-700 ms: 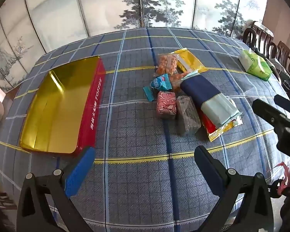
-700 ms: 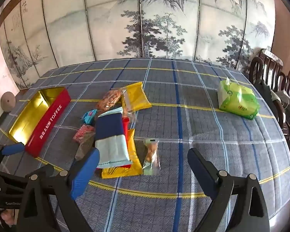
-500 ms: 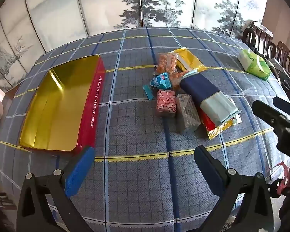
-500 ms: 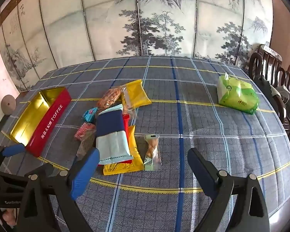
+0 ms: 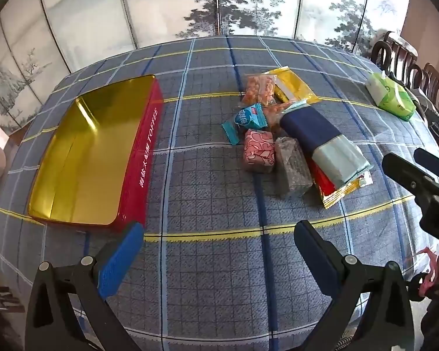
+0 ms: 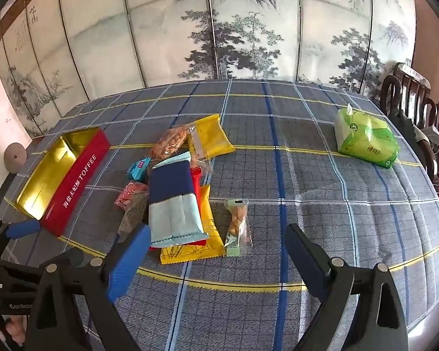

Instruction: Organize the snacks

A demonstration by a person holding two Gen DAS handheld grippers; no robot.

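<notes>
Red tin (image 5: 145,161) reads "TOFFEE"; left tongs (image 5: 219,251) and right tongs (image 6: 216,260) gape, empty.

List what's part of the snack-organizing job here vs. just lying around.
Job:
toffee tin, empty
snack pile
clear-wrapped snack, apart from pile
both hand-held grippers, left and right, open

Lying about:
green tissue pack
chairs
painted screen

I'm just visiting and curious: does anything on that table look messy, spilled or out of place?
Nothing is spilled or torn. The snacks lie in a loose heap on the tablecloth, some overlapping, while the toffee tin beside them sits empty. One small clear packet lies apart from the heap.
</notes>
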